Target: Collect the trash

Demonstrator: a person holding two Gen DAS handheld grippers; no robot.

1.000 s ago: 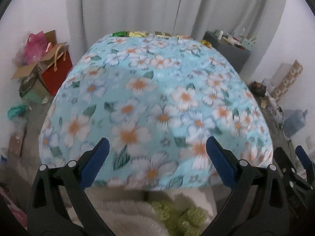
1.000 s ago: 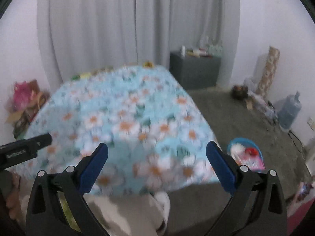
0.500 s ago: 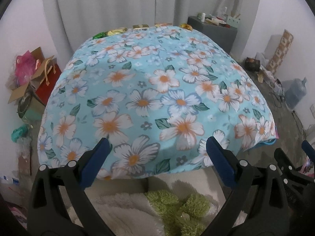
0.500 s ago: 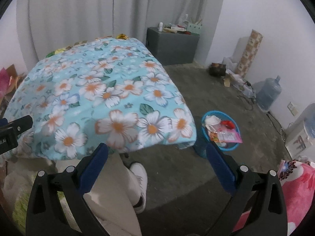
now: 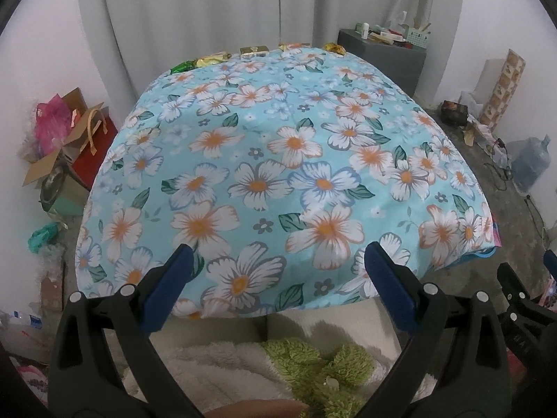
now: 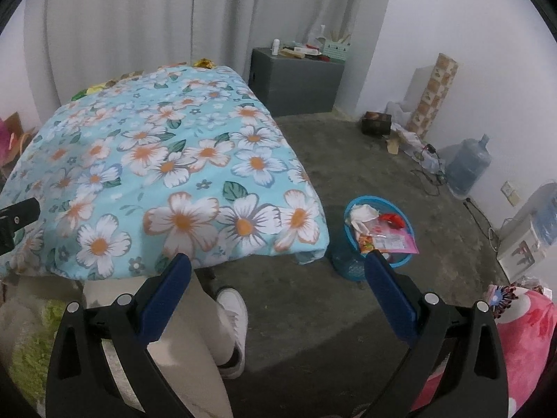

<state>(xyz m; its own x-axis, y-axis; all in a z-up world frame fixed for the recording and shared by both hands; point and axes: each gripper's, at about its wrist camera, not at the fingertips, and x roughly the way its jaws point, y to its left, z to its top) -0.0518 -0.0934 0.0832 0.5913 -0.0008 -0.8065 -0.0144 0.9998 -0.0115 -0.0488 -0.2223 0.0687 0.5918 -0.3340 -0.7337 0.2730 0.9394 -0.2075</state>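
Observation:
Several shiny wrappers lie along the far edge of the table with the flowered blue cloth: a green wrapper, a yellow wrapper, a gold packet and a crumpled yellow wrapper. My left gripper is open and empty over the table's near edge. My right gripper is open and empty, held over the floor right of the table. A blue trash basket holding wrappers and paper stands on the floor by the table's near right corner.
A person's leg and white shoe are below the right gripper. A grey cabinet stands at the back. A water jug, cables and boxes line the right wall. Bags and cartons crowd the left wall. A pink blanket lies at right.
Both grippers have pulled back and risen, so the whole tabletop and the trash basket on the floor have come into view. Both stay open and empty.

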